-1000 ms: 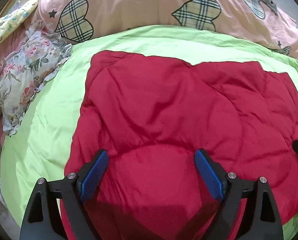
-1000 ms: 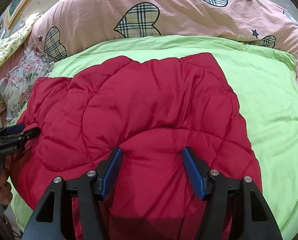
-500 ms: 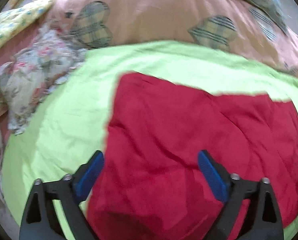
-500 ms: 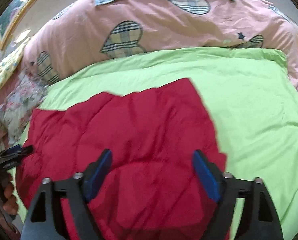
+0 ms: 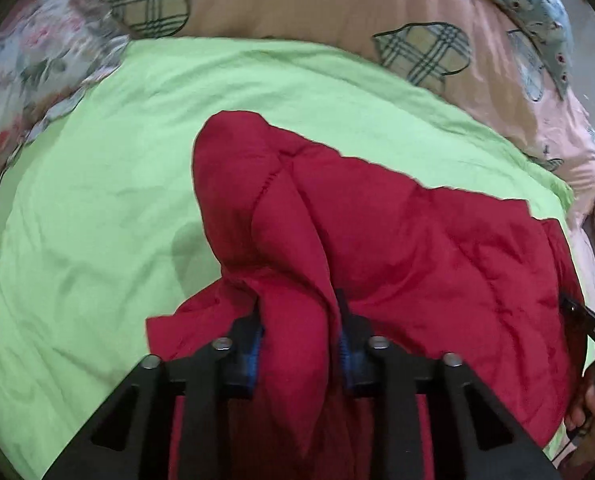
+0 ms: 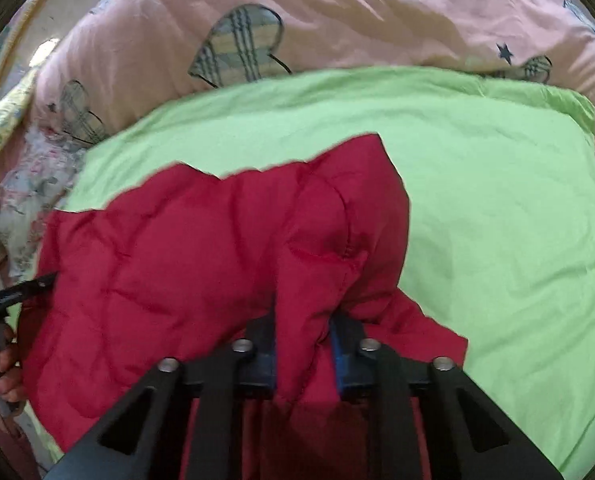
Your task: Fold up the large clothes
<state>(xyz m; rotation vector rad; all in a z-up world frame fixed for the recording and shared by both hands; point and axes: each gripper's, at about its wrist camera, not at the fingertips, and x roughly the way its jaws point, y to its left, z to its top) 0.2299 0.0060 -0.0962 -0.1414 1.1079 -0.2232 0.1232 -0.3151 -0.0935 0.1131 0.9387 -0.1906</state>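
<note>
Pinching the near edge of the red padded jacket [image 5: 417, 240] with both tools: my left tool [image 5: 299, 344] clamps a bunched fold at its left side, my right tool [image 6: 303, 350] the same at its right, so I can lift that edge evenly and fold it away from me. The jacket lies on a green sheet [image 5: 97, 220] over the bed, with a pink heart-print quilt [image 6: 337, 20] heaped behind and a floral pillow [image 5: 29, 60] at the left.

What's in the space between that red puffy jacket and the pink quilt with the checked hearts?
Only bare green sheet separates the red jacket from the pink quilt; both wrist views show that strip with nothing on it.
</note>
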